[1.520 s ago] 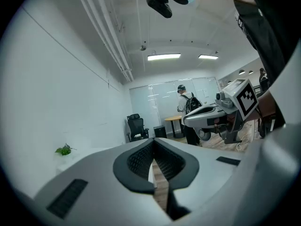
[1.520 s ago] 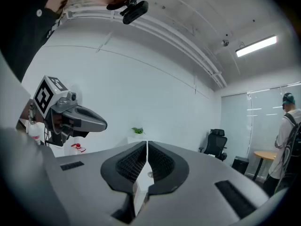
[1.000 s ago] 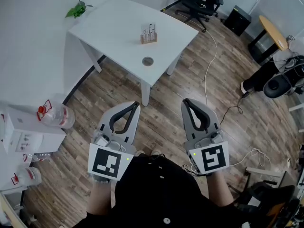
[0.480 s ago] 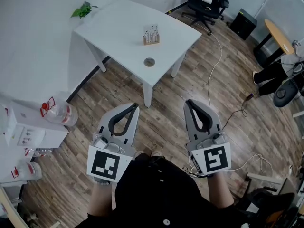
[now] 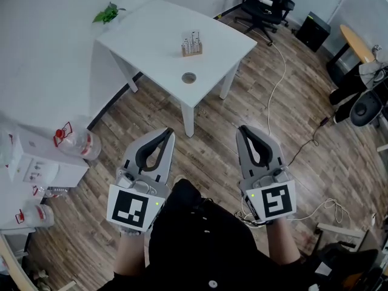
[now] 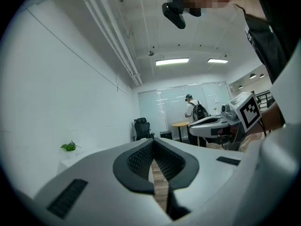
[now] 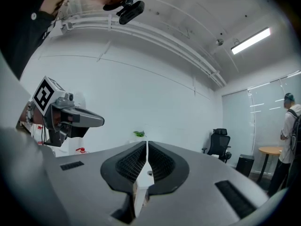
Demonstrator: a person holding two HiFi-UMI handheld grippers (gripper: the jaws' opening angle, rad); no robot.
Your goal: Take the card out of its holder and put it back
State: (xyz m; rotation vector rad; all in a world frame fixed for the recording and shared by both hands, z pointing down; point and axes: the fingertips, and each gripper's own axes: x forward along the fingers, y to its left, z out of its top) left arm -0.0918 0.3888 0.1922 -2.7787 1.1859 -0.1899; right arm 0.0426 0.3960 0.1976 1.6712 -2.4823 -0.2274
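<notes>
The white table carries a small wooden holder near its middle, and the card stands upright in it; how many pieces it holds is too small to tell. A round grey disc lies on the table between the holder and the near edge. A green plant sits by the table's far left corner. Well short of the table, over the wood floor, the left gripper and right gripper point toward it, each with jaws closed together and nothing between them.
</notes>
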